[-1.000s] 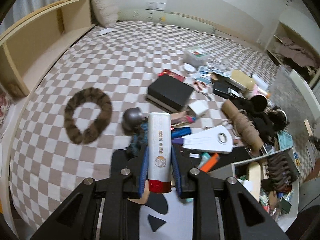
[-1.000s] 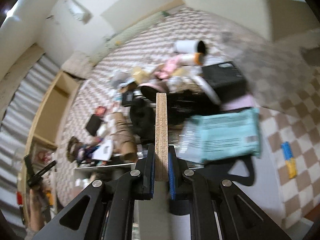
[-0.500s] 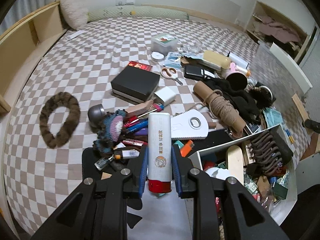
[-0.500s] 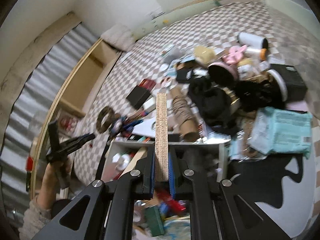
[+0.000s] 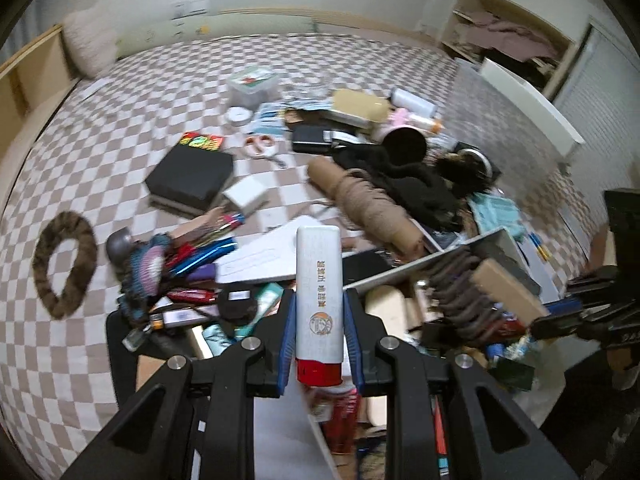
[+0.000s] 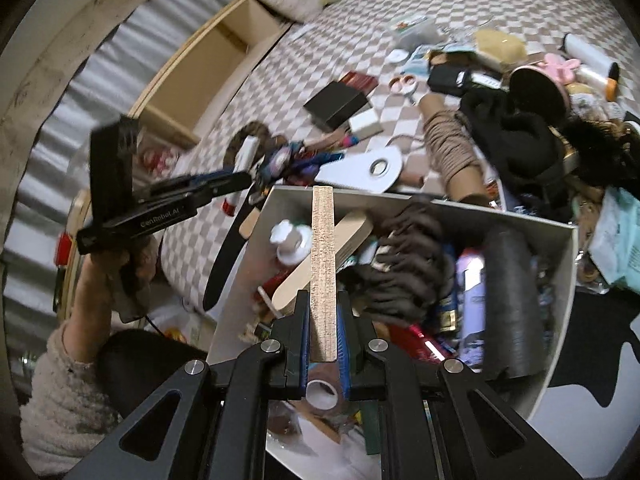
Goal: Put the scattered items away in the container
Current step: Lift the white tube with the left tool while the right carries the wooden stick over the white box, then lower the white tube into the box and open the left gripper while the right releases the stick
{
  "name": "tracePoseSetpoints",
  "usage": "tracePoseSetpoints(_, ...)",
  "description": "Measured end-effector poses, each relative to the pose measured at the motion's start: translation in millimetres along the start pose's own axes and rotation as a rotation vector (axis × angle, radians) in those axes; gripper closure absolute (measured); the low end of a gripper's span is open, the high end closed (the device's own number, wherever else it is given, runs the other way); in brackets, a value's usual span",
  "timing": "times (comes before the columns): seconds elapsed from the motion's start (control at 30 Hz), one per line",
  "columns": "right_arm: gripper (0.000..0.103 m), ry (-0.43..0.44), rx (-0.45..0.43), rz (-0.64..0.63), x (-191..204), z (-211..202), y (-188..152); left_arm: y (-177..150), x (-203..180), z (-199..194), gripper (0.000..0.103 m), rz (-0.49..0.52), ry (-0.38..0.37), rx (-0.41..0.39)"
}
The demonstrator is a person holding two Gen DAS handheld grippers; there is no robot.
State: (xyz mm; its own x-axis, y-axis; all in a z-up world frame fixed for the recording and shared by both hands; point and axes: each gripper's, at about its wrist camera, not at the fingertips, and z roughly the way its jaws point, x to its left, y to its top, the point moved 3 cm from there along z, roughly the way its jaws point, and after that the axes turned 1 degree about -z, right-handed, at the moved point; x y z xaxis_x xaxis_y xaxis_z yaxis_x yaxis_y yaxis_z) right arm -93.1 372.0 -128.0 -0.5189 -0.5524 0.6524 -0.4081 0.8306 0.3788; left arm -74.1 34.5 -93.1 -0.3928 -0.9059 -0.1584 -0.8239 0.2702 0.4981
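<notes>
My left gripper [image 5: 319,312] is shut on a white tube with a red cap [image 5: 319,280], held over the near-left edge of the white container [image 5: 404,270]. My right gripper [image 6: 323,320] is shut on a flat speckled board [image 6: 322,264], seen edge-on and hanging above the container [image 6: 440,206], which is crowded with a dark hair claw [image 6: 408,256], a black roll [image 6: 514,292] and several small packs. The left gripper [image 6: 236,178] also shows at the left of the right wrist view, carried by a hand in a fluffy sleeve [image 6: 68,392].
On the checked bed lie a black box [image 5: 190,178], scissors [image 5: 262,146], a twine spool [image 5: 368,204], black cloth [image 5: 416,188], a brown fur ring [image 5: 64,264], a white card [image 5: 260,260] and a heap of pens [image 5: 188,252]. A wooden shelf [image 6: 208,68] flanks the bed.
Both grippers swung across the bed to the container, each keeping its load. The right gripper now hangs over the box's inside; the left sits at its edge.
</notes>
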Motion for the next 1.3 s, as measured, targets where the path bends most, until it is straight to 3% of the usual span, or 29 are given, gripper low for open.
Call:
tracePoseSetpoints(0.6, 0.090, -0.005, 0.197, -0.241, 46.4, 37.4, -37.1, -14.3, -60.3, 5.9, 0.080, 0.119, -0.079, 0.055)
tracePoseSetpoints(1.3, 0.090, 0.010, 0.218, -0.292, 45.5, 27.0, -42.0, -31.8, -88.4, 36.9, 0.080, 0.197, -0.091, 0.161)
